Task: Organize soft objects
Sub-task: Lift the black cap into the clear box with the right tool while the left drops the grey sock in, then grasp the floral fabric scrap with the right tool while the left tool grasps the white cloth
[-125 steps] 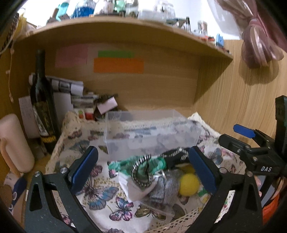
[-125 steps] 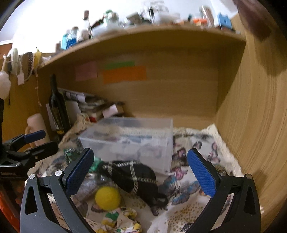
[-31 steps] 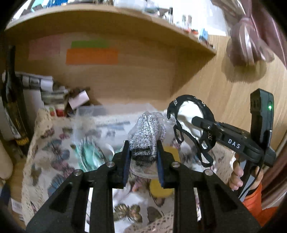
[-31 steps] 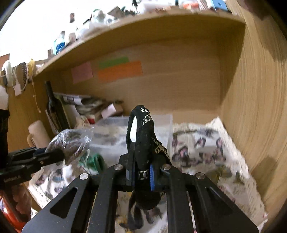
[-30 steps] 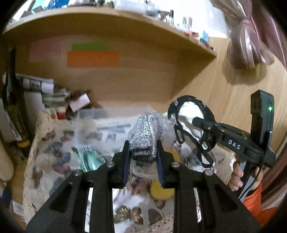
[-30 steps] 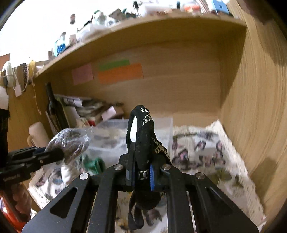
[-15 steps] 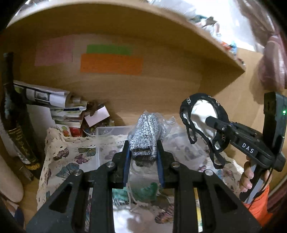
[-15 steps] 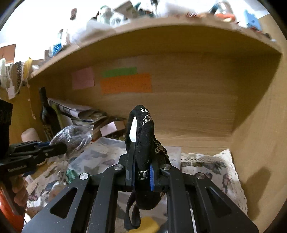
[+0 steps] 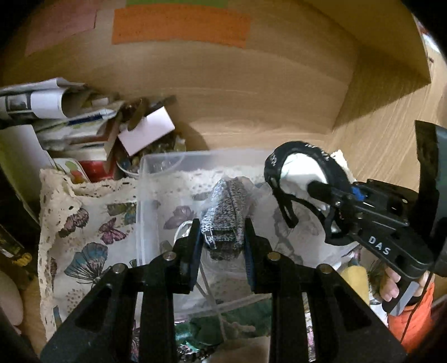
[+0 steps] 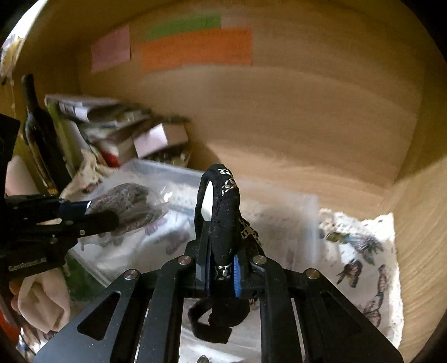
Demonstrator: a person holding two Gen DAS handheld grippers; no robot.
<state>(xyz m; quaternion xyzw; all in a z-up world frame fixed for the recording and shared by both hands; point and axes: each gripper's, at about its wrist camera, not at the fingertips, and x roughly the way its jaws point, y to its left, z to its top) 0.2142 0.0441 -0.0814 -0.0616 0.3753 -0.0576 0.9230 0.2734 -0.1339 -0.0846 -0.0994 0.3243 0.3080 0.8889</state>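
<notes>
While both hover over the clear plastic bin (image 9: pixel 151 178), the left tool (image 9: pixel 222 237) clamps a bagged grey knit roll (image 9: pixel 226 212) and the right tool (image 10: pixel 222 265) pinches a black strappy cloth (image 10: pixel 223 223)

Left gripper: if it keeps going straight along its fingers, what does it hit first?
Probably the inside of the clear bin. The left gripper, shut on the grey knit bundle, points into the open bin, so the bundle would likely meet its floor first; depth is unclear.

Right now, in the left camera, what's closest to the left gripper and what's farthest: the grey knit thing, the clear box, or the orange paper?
1. Grey knit bundle: pinched in the left gripper.
2. Clear box: just below and ahead.
3. Orange paper: up on the back wall, farthest.
</notes>
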